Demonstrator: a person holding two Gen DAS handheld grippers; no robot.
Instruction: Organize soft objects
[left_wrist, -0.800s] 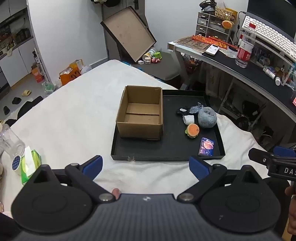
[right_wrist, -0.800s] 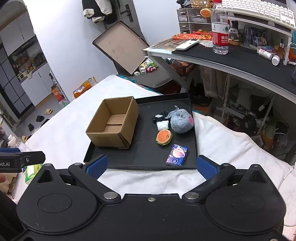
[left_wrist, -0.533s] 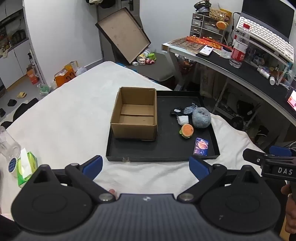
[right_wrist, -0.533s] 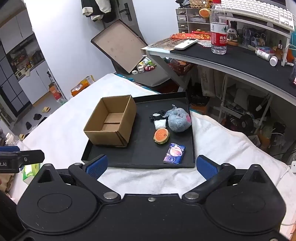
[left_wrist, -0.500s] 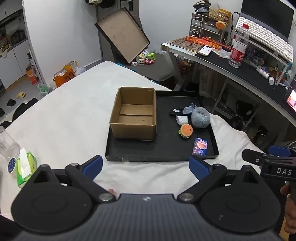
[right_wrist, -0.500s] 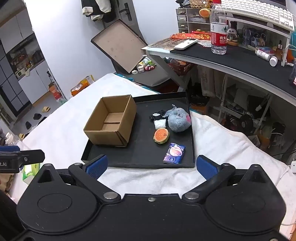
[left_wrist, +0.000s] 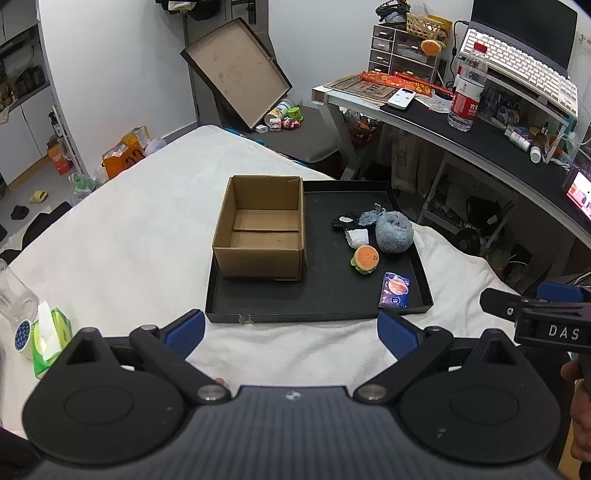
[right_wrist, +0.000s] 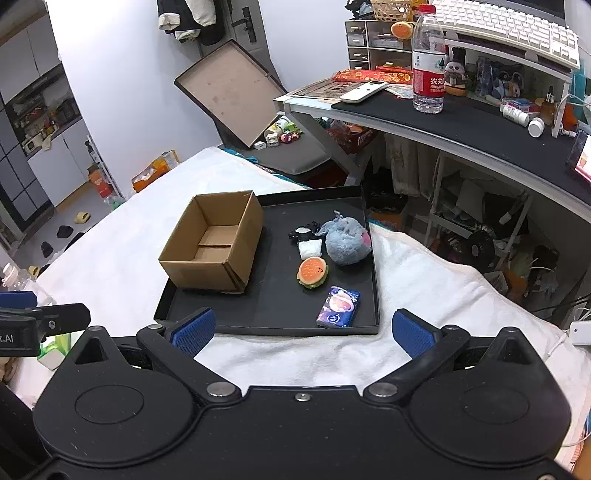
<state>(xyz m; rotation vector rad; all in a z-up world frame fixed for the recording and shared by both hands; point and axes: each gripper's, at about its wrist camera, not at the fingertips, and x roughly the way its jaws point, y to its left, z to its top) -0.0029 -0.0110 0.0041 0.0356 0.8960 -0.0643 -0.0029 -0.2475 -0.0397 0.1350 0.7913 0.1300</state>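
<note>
A black tray (left_wrist: 317, 295) (right_wrist: 273, 317) lies on the white-covered bed. An open, empty cardboard box (left_wrist: 262, 229) (right_wrist: 214, 243) stands in its left half. To the right lie a grey plush ball (left_wrist: 393, 233) (right_wrist: 347, 240), a burger toy (left_wrist: 365, 258) (right_wrist: 313, 272), a white pad (left_wrist: 357, 237) (right_wrist: 310, 249), a small black-and-white toy (left_wrist: 343, 221) (right_wrist: 303, 232) and a blue tissue pack (left_wrist: 395, 290) (right_wrist: 339, 307). My left gripper (left_wrist: 291, 330) and right gripper (right_wrist: 301, 328) are both open and empty, held back from the tray's near edge.
A green tissue pack (left_wrist: 50, 338) and a clear bottle (left_wrist: 14, 295) sit at the bed's left. A desk (left_wrist: 461, 129) with a water bottle (right_wrist: 427, 62) and keyboard stands at the right. A board (left_wrist: 236, 72) leans on the far wall.
Both grippers have pulled back slightly, so the tray looks a little smaller and farther. Both stay open and empty. Nothing on the tray has moved.
</note>
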